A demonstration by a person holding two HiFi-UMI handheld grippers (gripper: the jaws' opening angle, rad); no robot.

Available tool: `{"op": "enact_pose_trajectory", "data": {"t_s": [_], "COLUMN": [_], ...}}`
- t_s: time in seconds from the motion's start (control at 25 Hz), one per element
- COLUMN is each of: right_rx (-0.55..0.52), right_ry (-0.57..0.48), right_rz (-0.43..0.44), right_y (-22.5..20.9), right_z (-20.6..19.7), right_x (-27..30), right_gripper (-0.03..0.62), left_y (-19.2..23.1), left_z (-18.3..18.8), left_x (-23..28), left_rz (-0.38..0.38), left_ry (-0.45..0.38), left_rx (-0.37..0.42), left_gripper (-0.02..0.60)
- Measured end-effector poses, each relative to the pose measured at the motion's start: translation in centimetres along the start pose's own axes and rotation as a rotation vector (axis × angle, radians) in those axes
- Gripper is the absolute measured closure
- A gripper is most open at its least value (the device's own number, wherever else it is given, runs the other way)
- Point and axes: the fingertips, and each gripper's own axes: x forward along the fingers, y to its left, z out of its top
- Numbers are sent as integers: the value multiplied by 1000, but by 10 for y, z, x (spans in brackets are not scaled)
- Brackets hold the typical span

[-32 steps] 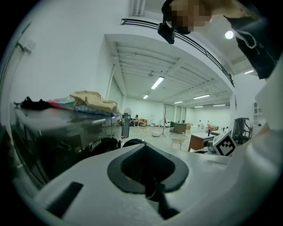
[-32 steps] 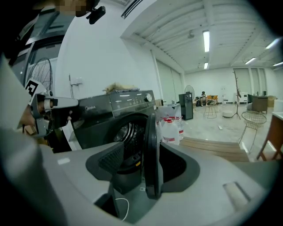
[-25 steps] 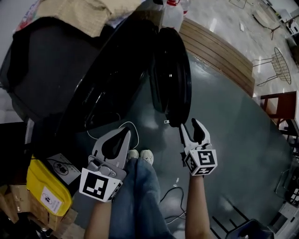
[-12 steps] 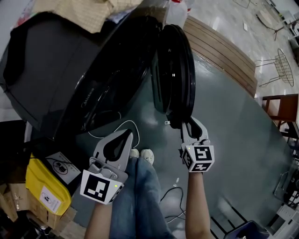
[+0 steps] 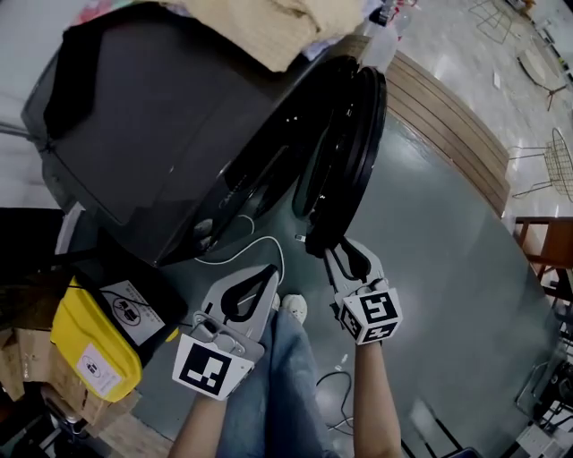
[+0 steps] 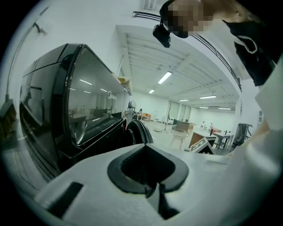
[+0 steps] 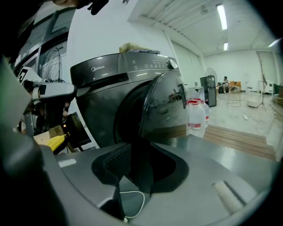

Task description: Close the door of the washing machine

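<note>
The dark grey washing machine (image 5: 179, 134) fills the upper left of the head view. Its round black door (image 5: 354, 134) stands partly open, angled toward the drum opening. My right gripper (image 5: 336, 250) is at the door's lower rim, and its jaws are opening. In the right gripper view the door's (image 7: 163, 106) thin edge stands between the jaws of my right gripper (image 7: 132, 194), whose tips are apart. My left gripper (image 5: 267, 275) hangs shut and empty below the machine's front, left of the right one. In the left gripper view its tips (image 6: 154, 194) meet, with the machine (image 6: 84, 106) ahead.
A white cable (image 5: 255, 237) lies on the grey floor under the door. A yellow container (image 5: 89, 344) and boxes sit at lower left. Cloth (image 5: 269, 27) lies on the machine. A wooden step (image 5: 448, 125) runs behind, with bottles (image 7: 196, 117) by it. My legs (image 5: 277, 385) are between the grippers.
The right gripper moved left onto the door's lower rim and the door swung toward the machine. The left gripper hardly moved.
</note>
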Motion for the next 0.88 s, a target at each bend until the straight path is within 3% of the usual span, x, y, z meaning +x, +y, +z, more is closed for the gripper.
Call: {"op": "enact_pose_trajectory", "data": {"t_s": [0.2,0.44,0.88], "right_rx": [-59,-142,-150], "right_ry": [12,28,21], "right_rz": [166,325,360], "right_y": [36,68,81], "right_z": [10,23,29], "right_x": [32,68,87], "right_gripper": [436,453,450], "left_y": [9,27,47], "left_z": [-3,-7,-10], "left_x": [-10,-19,-24], "left_rz": [14,36,48], "left_ry": [-5,-4,-7], "left_rx": [-24,-53,-68], "left_gripper": [583,583,581]}}
